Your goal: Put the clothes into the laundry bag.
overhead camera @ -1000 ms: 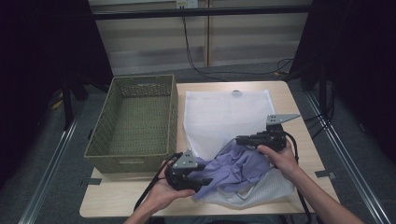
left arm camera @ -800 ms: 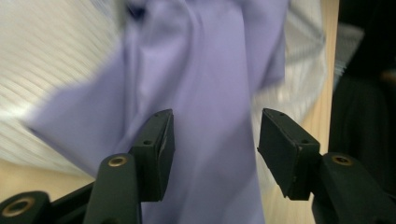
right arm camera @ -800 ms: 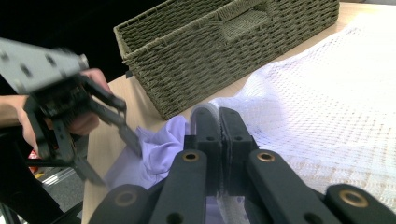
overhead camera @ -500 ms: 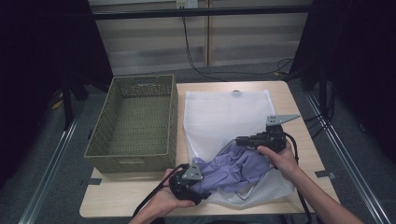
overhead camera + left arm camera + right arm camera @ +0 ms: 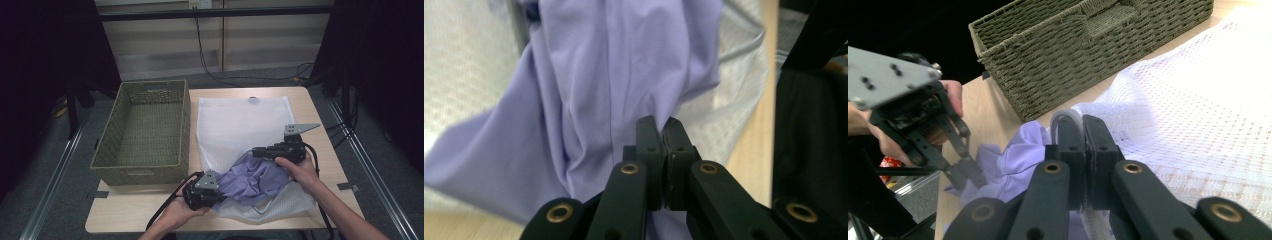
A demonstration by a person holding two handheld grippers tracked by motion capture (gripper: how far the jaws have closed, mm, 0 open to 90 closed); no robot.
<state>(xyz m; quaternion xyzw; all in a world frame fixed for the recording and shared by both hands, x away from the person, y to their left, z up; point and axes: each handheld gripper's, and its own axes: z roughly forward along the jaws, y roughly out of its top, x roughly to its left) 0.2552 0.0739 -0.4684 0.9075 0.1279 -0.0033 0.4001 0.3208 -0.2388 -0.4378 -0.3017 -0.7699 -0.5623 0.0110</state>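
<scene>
Gripping a fold of the purple cloth (image 5: 589, 90), the left tool (image 5: 202, 192) sits at the near edge of the surface (image 5: 125, 212), its jaws pressed together on the fabric as the left gripper view shows. The person's left hand (image 5: 177, 212) holds it from below the picture's edge. The cloth lies bunched at the near end of the white mesh bag (image 5: 240, 120), partly inside its open mouth, spreading between the two tools. A pale cord loop at the bag's mouth lies on the surface just beyond the cloth's near edge.

A little farther in and to the right, the right tool (image 5: 257, 151) is held by the right hand (image 5: 297, 170), with its grey plate standing above it. In the right gripper view its jaws are closed on the white rim of the mesh bag (image 5: 1198, 100), with the purple cloth just beneath them and the left tool (image 5: 968, 172) seen farther off.

The rest of the bag lies flat toward the far edge. Left of it, just beside the bag, stands a woven basket (image 5: 142, 167), olive-green.
</scene>
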